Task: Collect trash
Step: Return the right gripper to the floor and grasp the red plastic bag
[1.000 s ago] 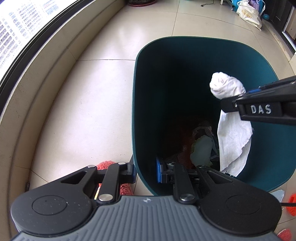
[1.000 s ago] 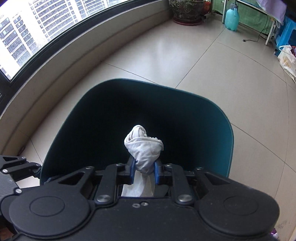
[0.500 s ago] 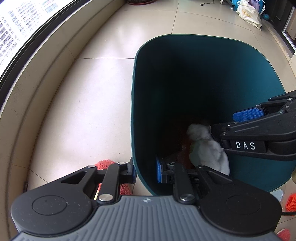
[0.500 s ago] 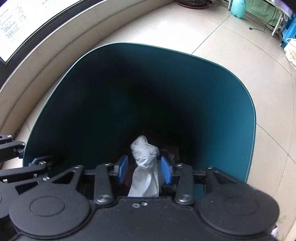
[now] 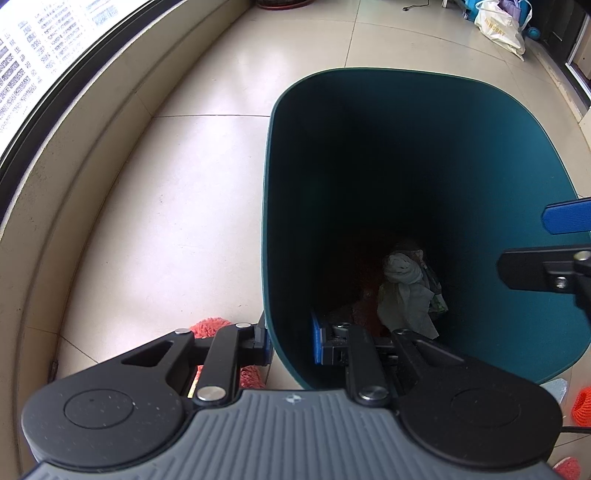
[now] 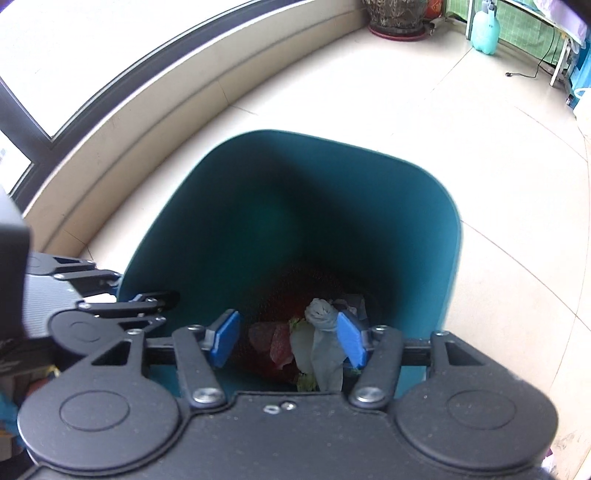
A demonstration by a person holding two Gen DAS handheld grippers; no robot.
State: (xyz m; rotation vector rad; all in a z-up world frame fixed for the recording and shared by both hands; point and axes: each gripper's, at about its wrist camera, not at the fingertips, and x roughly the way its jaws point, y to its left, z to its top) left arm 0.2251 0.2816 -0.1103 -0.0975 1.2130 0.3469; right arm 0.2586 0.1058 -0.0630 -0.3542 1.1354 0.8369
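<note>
The right claw (image 6: 286,341) hangs with its jaws apart, just opened and empty; the white tissue (image 5: 404,291) lies straight below it on the bin's bottom. The left claw (image 5: 290,341) is clamped on the teal bin (image 5: 480,122) rim, steadying it.

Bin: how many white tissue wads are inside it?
1. The white tissue wad lies at the bottom of the teal bin, on other trash, below the open right gripper. More may be hidden underneath or in the dark corners.

The setting is a home balcony or sunroom. Indicators: tiled floor (image 6: 461,122), curved window (image 5: 40,55), potted plant (image 6: 397,14), shopping bag (image 5: 498,26).
</note>
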